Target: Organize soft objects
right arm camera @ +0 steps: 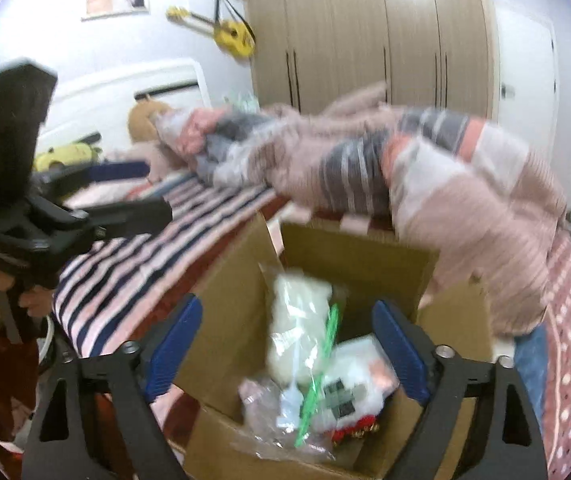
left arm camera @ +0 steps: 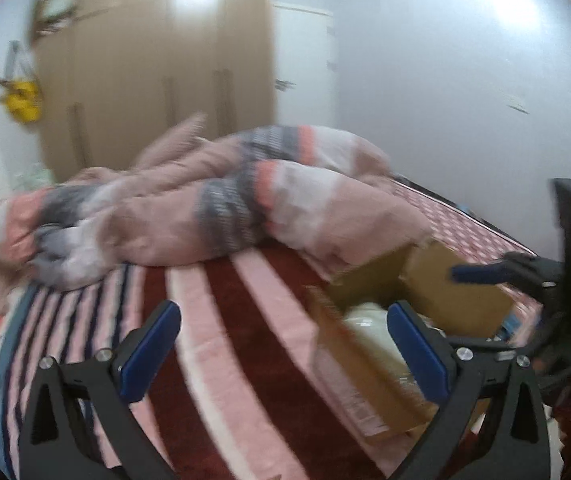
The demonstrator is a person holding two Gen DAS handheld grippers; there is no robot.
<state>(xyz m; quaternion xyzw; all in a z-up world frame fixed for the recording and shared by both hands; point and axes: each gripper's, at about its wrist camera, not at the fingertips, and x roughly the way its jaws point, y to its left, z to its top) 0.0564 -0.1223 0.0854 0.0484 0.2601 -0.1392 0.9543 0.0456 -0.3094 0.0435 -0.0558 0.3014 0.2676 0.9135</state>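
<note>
An open cardboard box (right arm camera: 241, 292) stands on the bed and holds several soft items: a white plush in a clear bag (right arm camera: 297, 332), a bagged pink item (right arm camera: 265, 404) and a white, pink and red one (right arm camera: 361, 396). My right gripper (right arm camera: 285, 344) is open and empty just above the box opening. My left gripper (left arm camera: 285, 352) is open and empty over the striped blanket (left arm camera: 221, 320), with the box (left arm camera: 365, 360) at its right finger. The right gripper also shows in the left wrist view (left arm camera: 485, 274), and the left gripper in the right wrist view (right arm camera: 133, 188). Both views are blurred.
A crumpled pink, grey and coral duvet (left arm camera: 245, 200) lies across the bed behind the box. A brown plush (right arm camera: 145, 120) and a yellow plush (right arm camera: 65, 156) sit near the white headboard (right arm camera: 125, 88). A wardrobe (left arm camera: 157, 60) stands behind. A yellow toy guitar (right arm camera: 229, 34) hangs on the wall.
</note>
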